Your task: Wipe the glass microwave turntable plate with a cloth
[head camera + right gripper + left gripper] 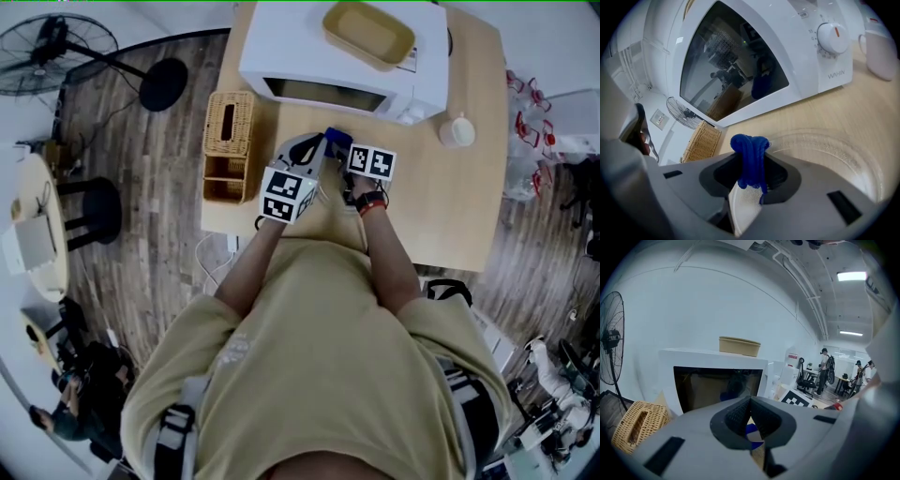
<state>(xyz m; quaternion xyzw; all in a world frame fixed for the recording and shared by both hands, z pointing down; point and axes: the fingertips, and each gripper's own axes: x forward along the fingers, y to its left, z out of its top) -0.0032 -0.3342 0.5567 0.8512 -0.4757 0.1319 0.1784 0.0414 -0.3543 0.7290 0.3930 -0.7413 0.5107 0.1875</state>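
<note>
blue fuzzy cloth (749,152) bunched in right tool (750,177) over glass plate (846,157).

One microwave (342,56), one wicker basket (230,145), one mug (457,131), one cloth (750,159), one glass plate (843,154).

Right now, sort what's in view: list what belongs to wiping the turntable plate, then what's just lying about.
Job: blue cloth clamped in the right gripper; glass turntable plate on the table.
Lying about: microwave, tan tray on top of it, wicker basket, white cup, standing fan.
</note>
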